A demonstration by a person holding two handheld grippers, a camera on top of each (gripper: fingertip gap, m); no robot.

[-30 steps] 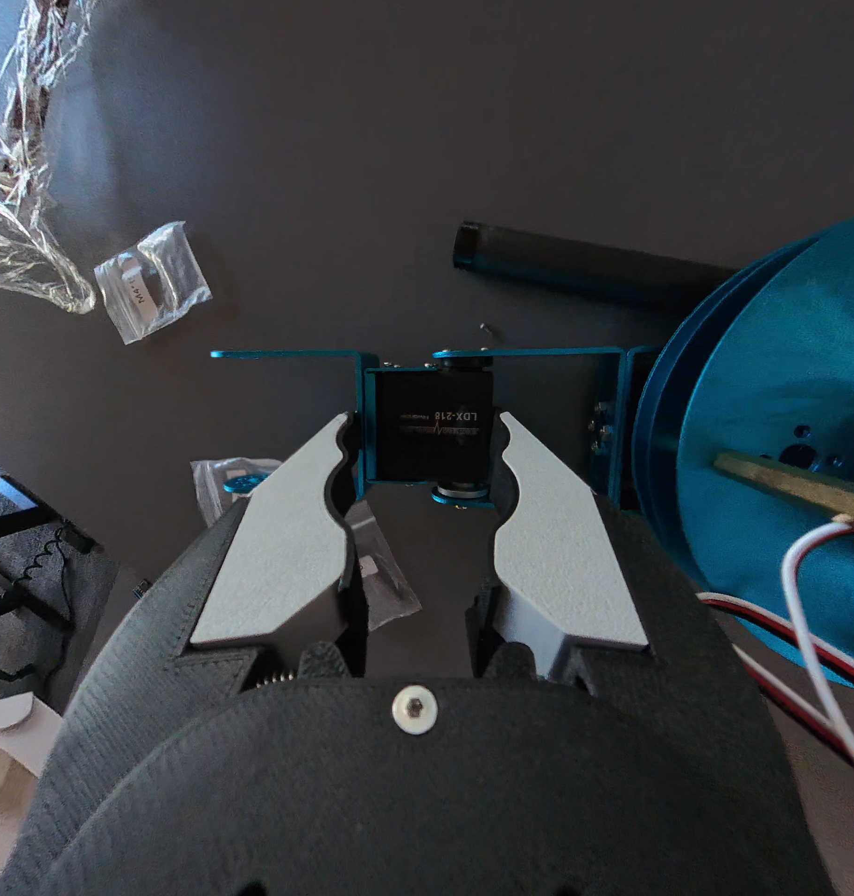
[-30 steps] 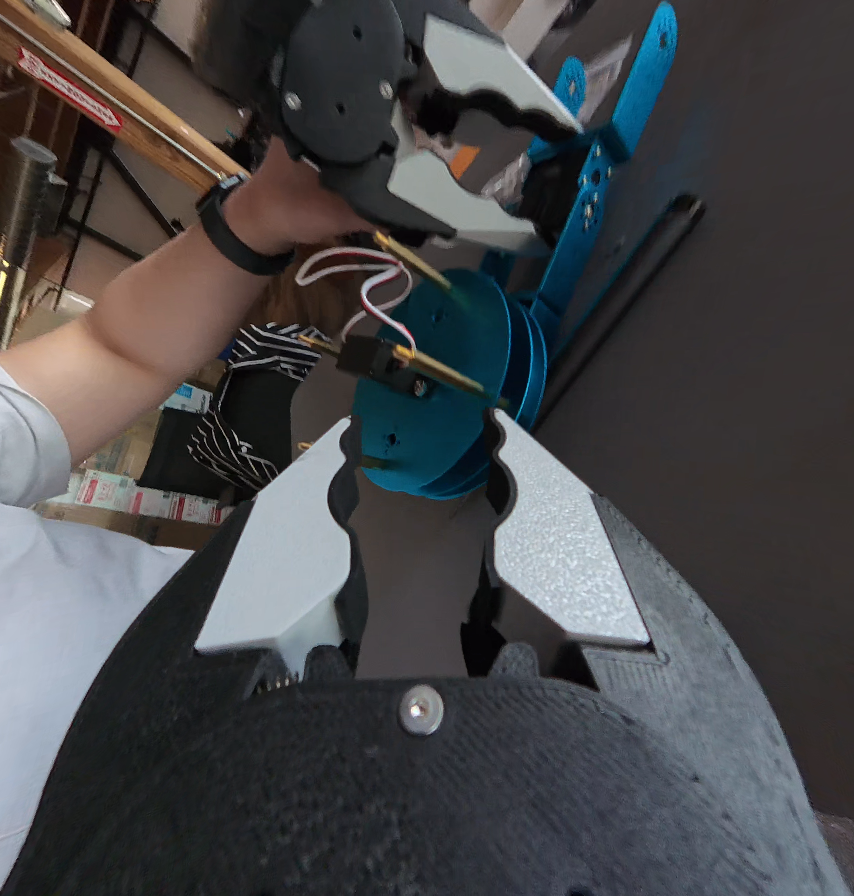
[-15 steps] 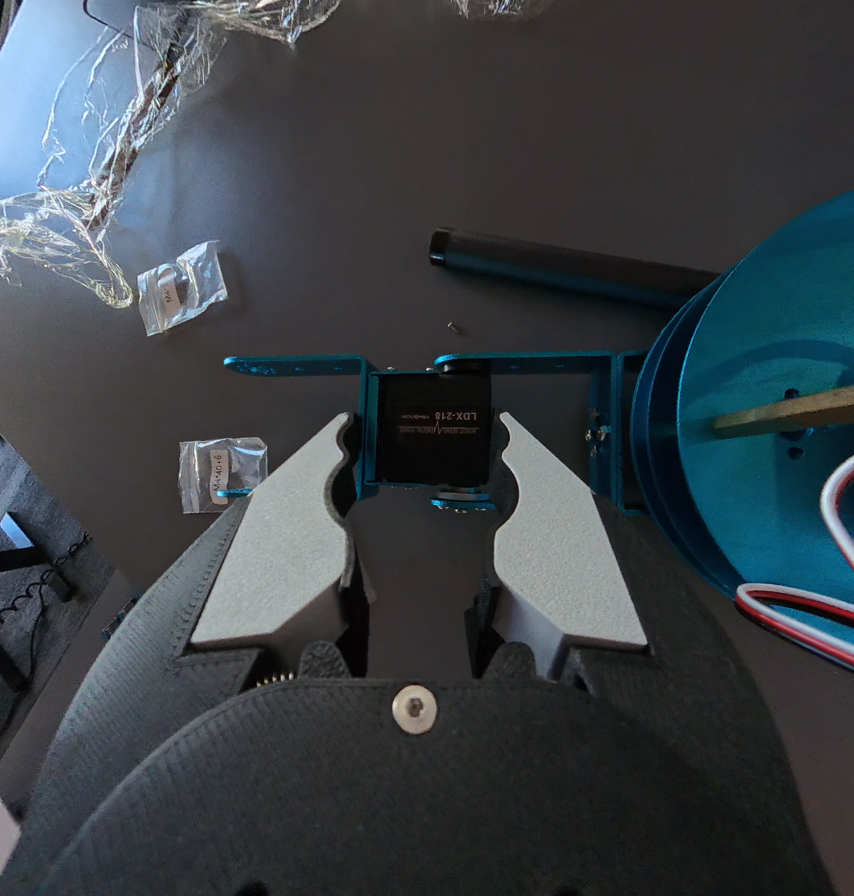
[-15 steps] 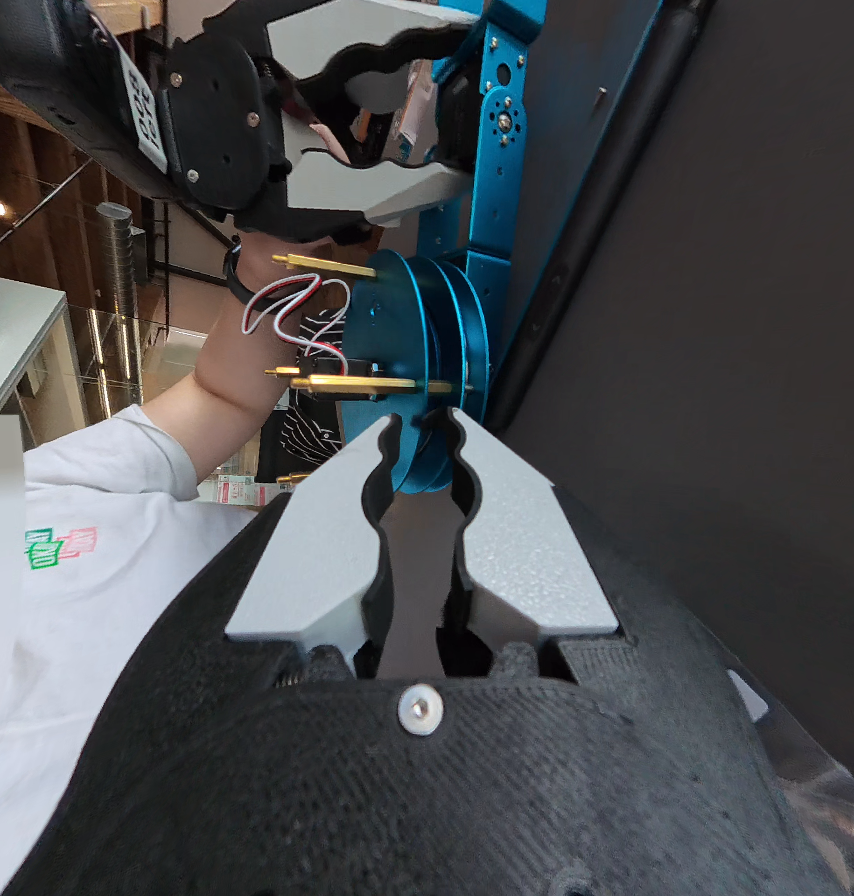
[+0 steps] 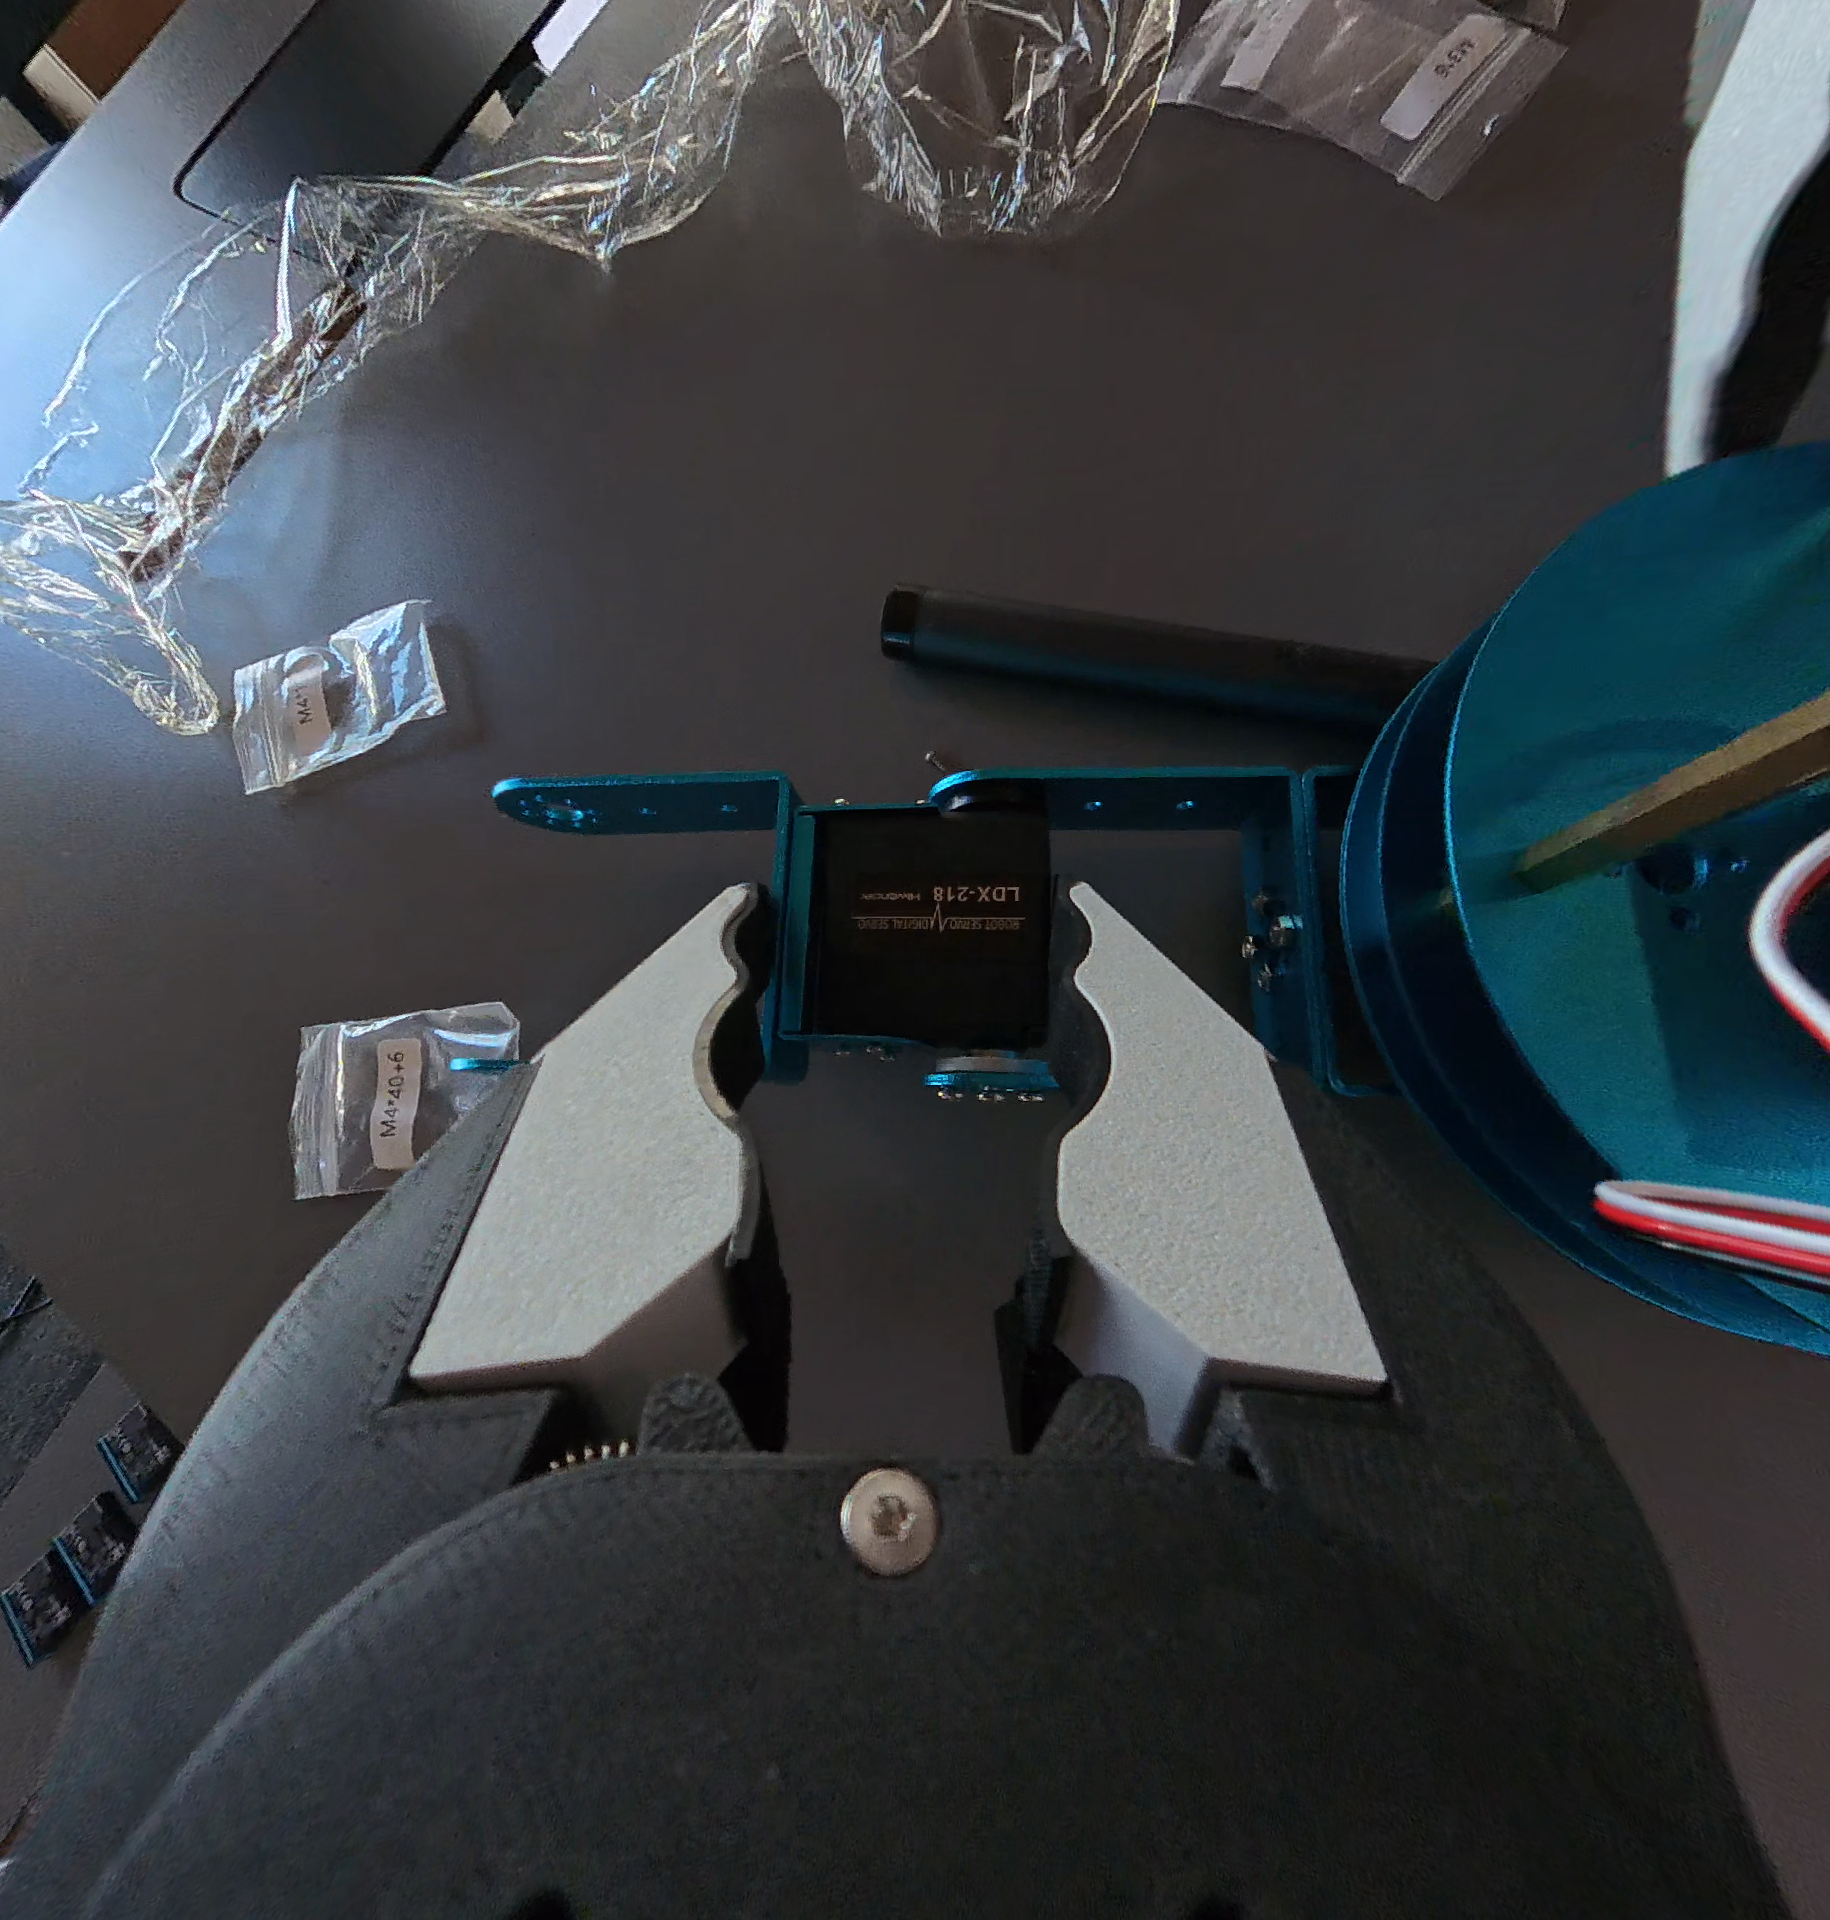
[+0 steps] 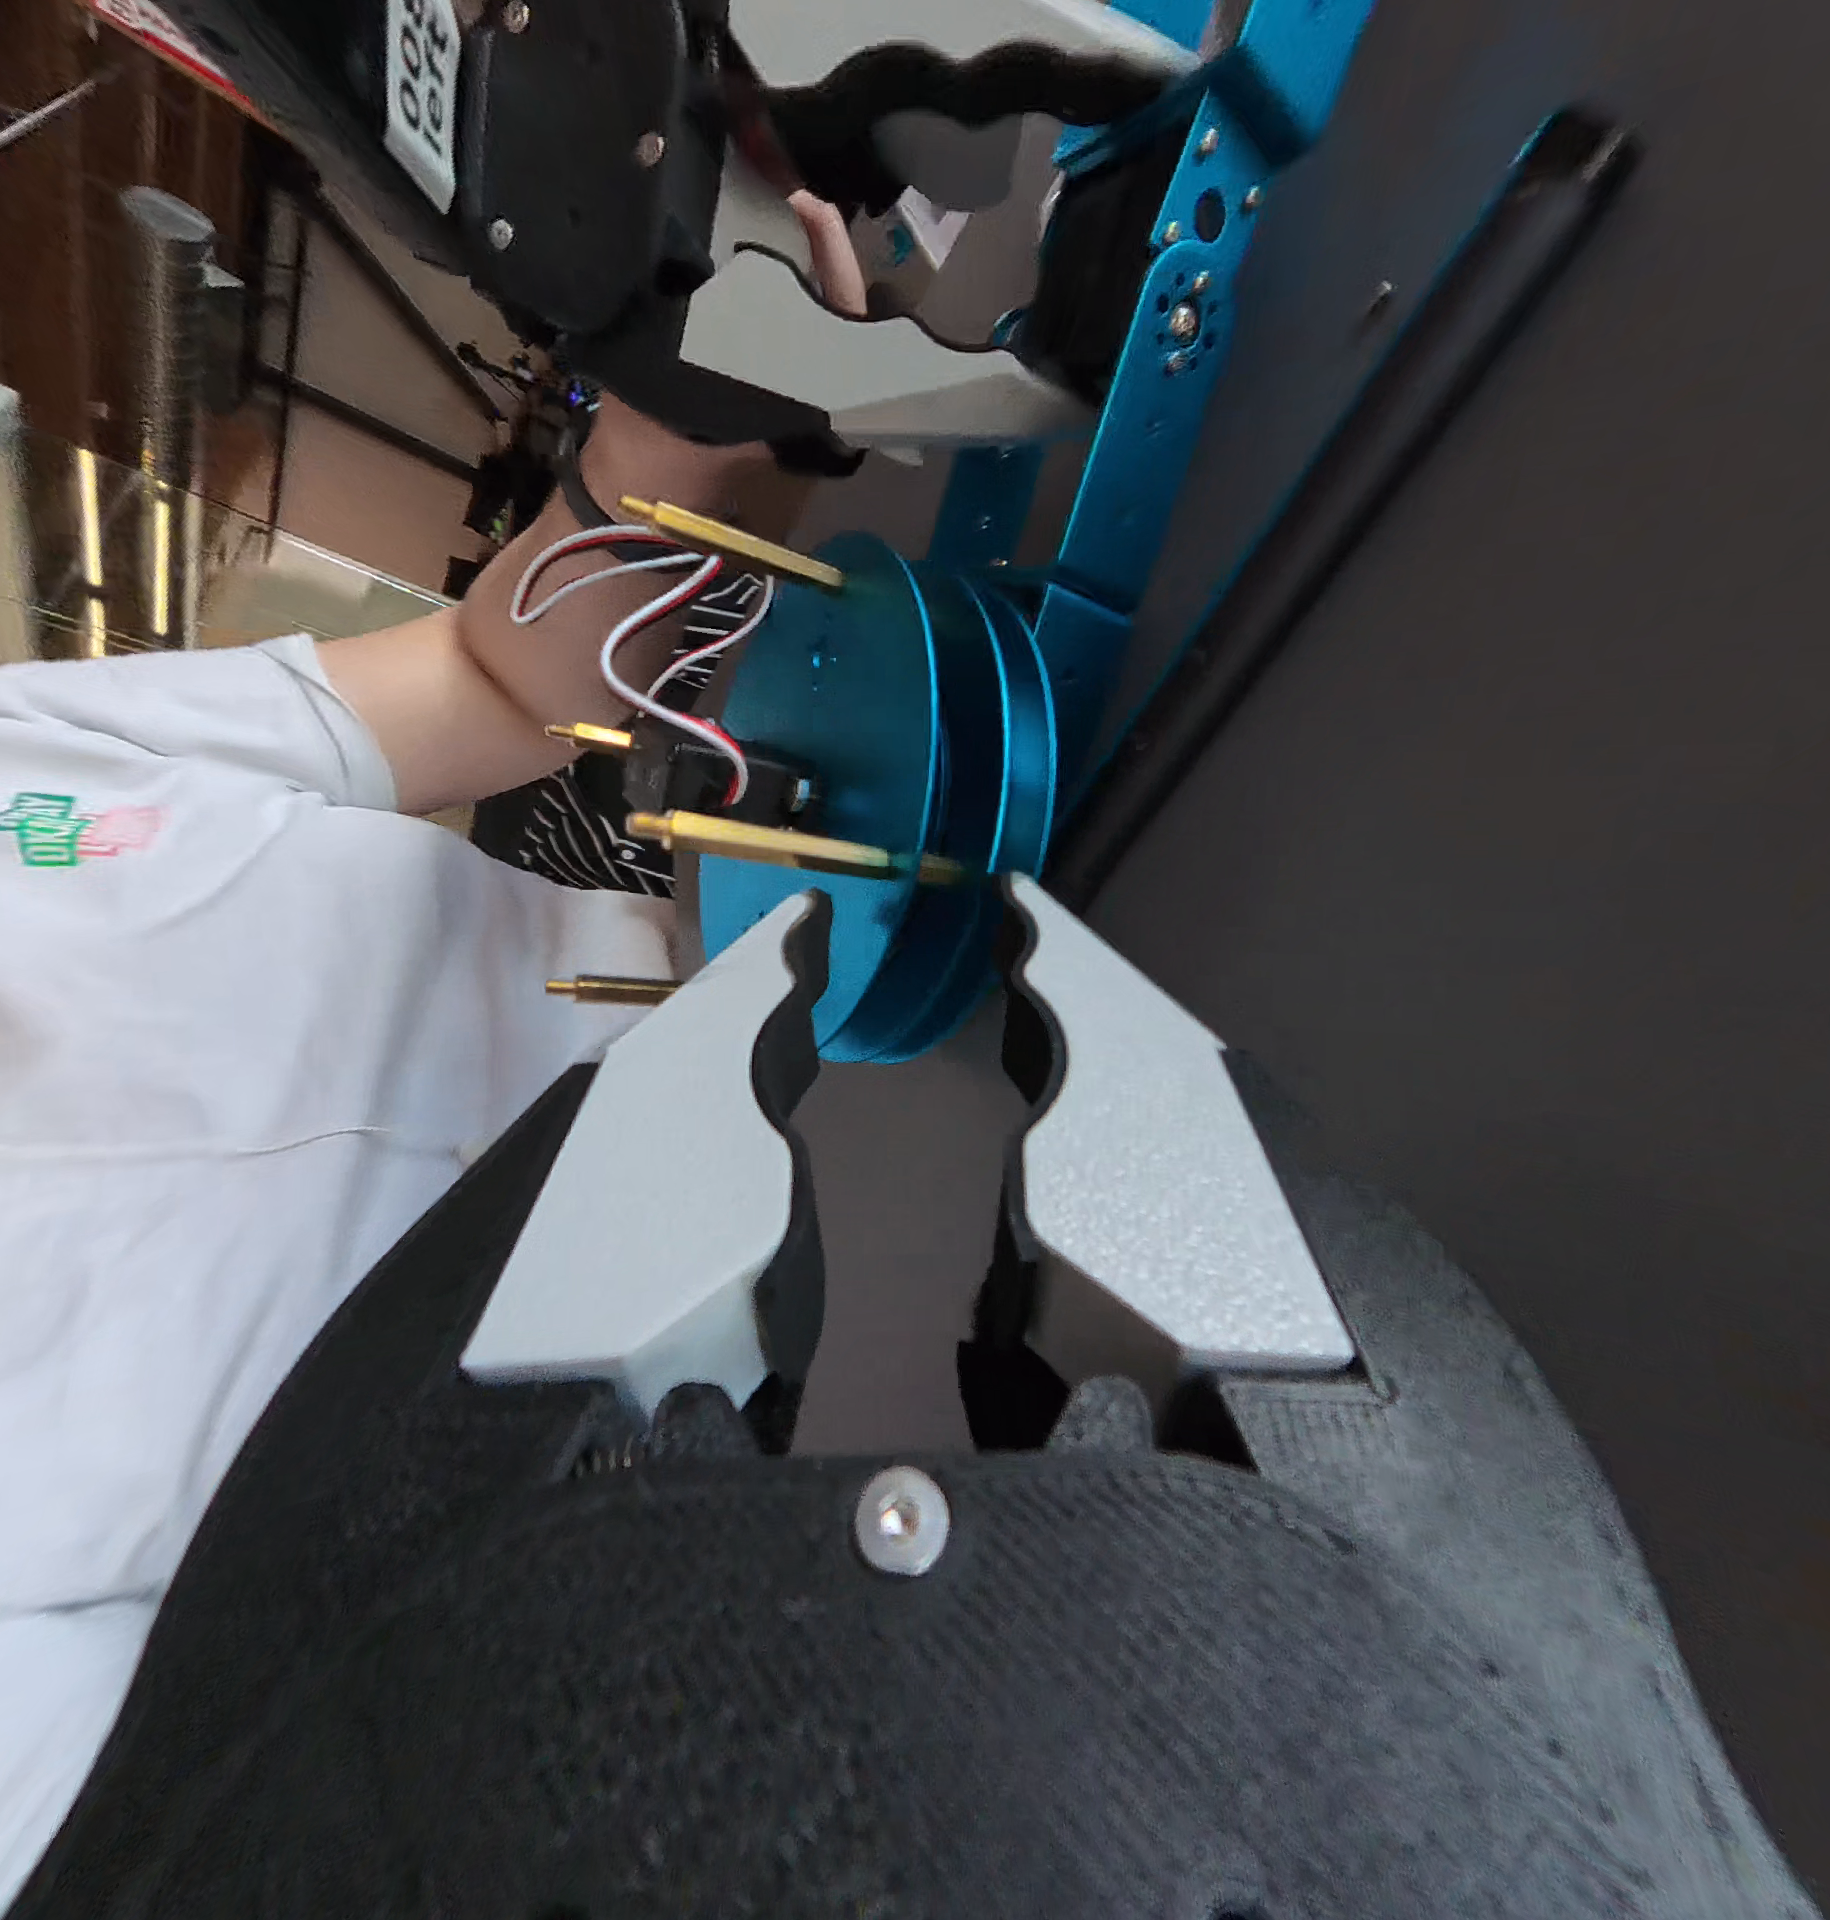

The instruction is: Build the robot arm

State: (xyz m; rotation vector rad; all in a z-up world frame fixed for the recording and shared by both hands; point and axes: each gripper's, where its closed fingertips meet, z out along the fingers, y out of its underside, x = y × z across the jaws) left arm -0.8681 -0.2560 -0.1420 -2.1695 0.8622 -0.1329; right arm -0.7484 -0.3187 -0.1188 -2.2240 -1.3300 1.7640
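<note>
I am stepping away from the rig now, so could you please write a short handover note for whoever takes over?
Left gripper: fingers closed on the black servo in its blue bracket.
Right gripper: open, fingertips either side of the rim of the blue discs; contact unclear.
The bracket joins the discs; brass standoffs and red-white wires stick out of them.
On the dark table: black tube, small labelled bags, crumpled film.
</note>
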